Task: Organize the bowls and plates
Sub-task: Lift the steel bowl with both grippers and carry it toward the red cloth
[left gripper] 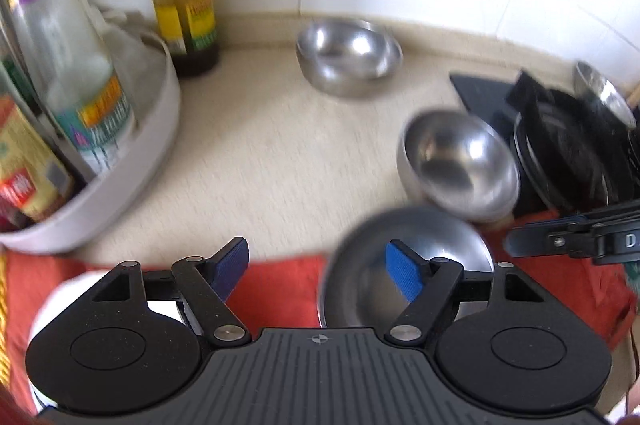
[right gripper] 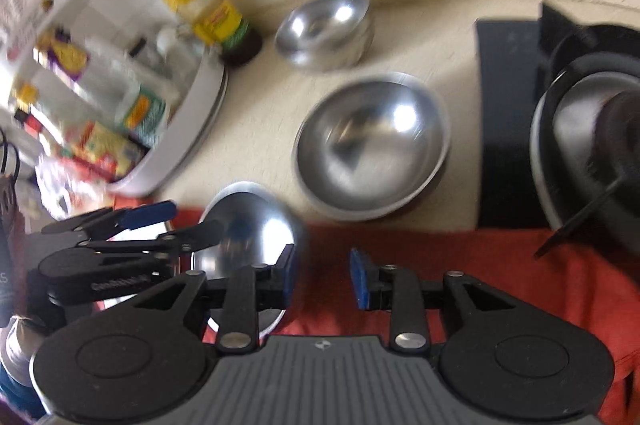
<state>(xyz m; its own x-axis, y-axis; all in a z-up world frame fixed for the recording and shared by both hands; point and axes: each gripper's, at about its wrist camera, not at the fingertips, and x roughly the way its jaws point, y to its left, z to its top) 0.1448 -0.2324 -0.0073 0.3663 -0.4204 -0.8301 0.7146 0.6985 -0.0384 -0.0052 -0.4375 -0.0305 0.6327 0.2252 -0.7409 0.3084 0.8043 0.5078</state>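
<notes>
Beige counter [left gripper: 260, 165] seen, red cloth [right gripper: 500, 277] at near edge. Nested steel bowl stack [left gripper: 350, 59] parked by back wall, judged sorted. Middle bowl [right gripper: 372, 145] loose on counter; near bowl [left gripper: 400, 265] on cloth, neither stacked (both judged pending). Left gripper [left gripper: 318, 271] fingers apart, nothing clamped. Right gripper [right gripper: 322, 277] fingers slightly parted, empty. No plates identified (blur).

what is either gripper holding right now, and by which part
Nothing. The left gripper stands open with only the red cloth between its pads; the right gripper is open too, beside a steel bowl.
</notes>
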